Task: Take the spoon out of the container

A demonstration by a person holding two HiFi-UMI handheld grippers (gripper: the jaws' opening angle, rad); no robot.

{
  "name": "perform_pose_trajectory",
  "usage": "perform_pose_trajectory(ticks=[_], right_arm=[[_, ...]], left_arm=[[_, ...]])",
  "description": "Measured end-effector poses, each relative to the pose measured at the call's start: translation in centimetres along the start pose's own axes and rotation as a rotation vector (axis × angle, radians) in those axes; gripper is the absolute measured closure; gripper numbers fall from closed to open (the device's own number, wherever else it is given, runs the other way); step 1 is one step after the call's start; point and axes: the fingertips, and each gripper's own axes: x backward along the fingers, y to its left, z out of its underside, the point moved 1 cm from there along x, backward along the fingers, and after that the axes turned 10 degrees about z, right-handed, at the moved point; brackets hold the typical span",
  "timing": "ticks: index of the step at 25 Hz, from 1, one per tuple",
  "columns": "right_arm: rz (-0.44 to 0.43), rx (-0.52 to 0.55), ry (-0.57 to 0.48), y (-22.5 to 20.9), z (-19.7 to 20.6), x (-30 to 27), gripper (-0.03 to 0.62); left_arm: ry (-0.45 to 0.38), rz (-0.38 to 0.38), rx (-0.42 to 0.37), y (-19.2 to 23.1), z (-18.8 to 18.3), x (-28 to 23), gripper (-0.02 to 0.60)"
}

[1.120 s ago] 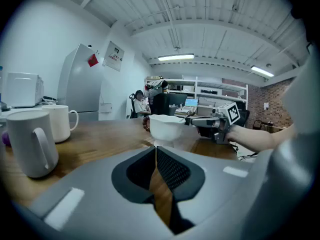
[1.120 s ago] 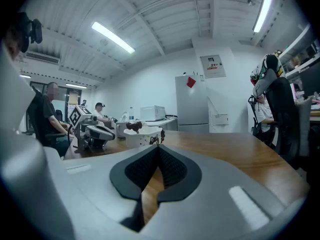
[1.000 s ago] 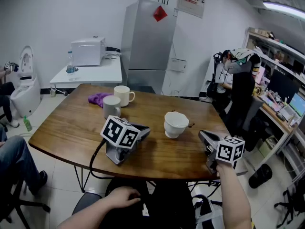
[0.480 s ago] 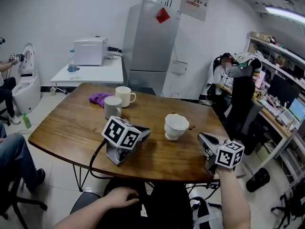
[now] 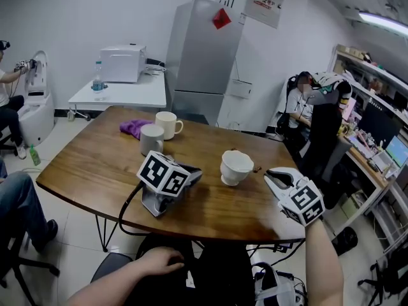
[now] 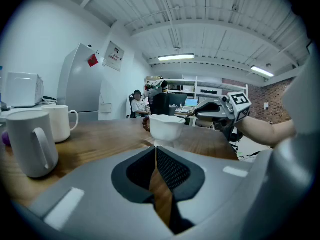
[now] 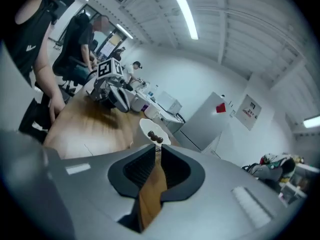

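Spoon (image 7: 156,138) shows only as a dark beaded end over the rim of the white cup (image 5: 235,166), right of middle on the wooden surface (image 5: 89,171); the rest is hidden inside, and what the grey mug (image 5: 151,139) and cream mug (image 5: 167,125) farther left hold cannot be seen. The right hand-held gripper (image 5: 273,176), near the cup at the surface's near right edge, has just been opening its jaws to a narrow gap, nothing between them. The left hand-held gripper (image 5: 192,174) lies left of the cup, jaws together and empty, bare wood around it.
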Motion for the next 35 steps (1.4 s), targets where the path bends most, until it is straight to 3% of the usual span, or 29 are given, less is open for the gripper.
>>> perform_pose_trajectory(ticks=[12, 17, 24, 35], right_arm=[[-0.027, 0.433, 0.124, 0.4, -0.5, -0.7, 0.517], [-0.034, 0.559, 0.117, 0.7, -1.2, -1.0, 0.482], [-0.06, 0.853, 0.149, 1.8, -1.5, -2.0, 0.454], [-0.053, 1.045, 0.164, 2.5, -1.3, -2.5, 0.521]], left_arm=[[0.001, 0.0, -0.003, 0.0, -0.1, 0.0, 0.569], [-0.001, -0.001, -0.003, -0.1, 0.0, 0.0, 0.569], [-0.001, 0.0, -0.002, -0.1, 0.0, -0.1, 0.569], [0.001, 0.0, -0.002, -0.1, -0.1, -0.1, 0.569]])
